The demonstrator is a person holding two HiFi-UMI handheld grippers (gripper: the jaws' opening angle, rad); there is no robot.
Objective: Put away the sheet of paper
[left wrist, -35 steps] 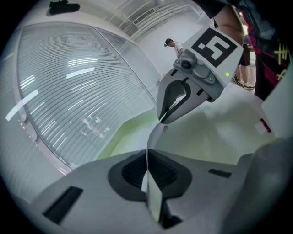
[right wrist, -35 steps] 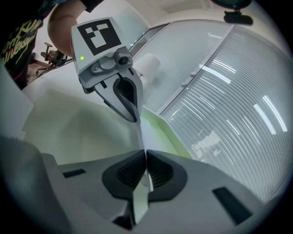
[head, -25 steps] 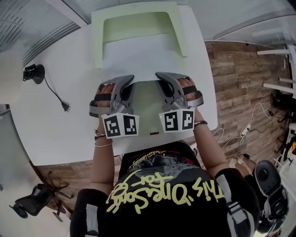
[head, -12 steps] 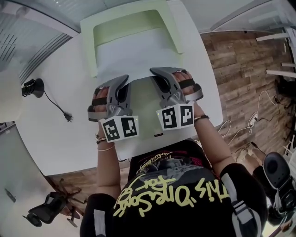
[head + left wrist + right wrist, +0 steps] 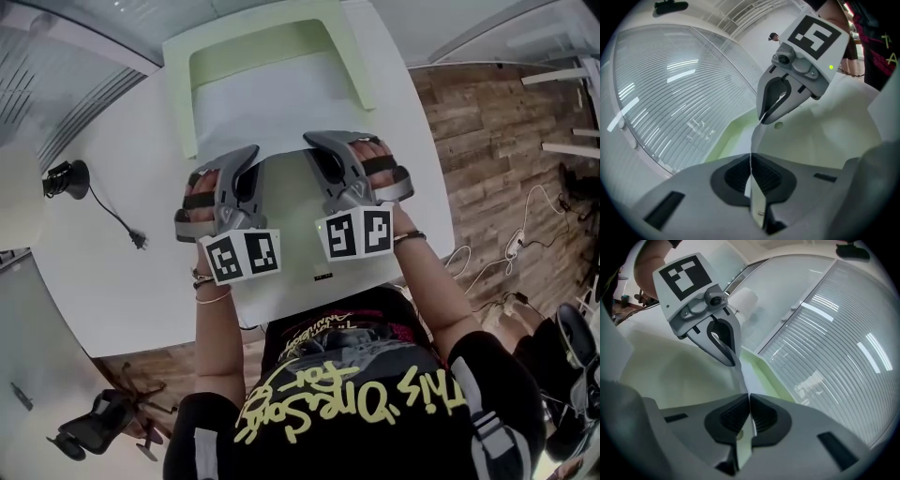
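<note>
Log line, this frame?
left hand-held gripper: shut on paper | right hand-held gripper: shut on paper | paper far end in green tray

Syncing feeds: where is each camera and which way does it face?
Head view: on the person's head, steeply down at the sheet of paper over the tray; arms, left gripper, right gripper show.
Left gripper view: along its shut jaws toward the right gripper.
Right gripper view: along its shut jaws toward the left gripper.
All share the sheet.

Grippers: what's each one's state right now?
Left gripper: jaws closed on the sheet of paper.
Right gripper: jaws closed on the same sheet.
</note>
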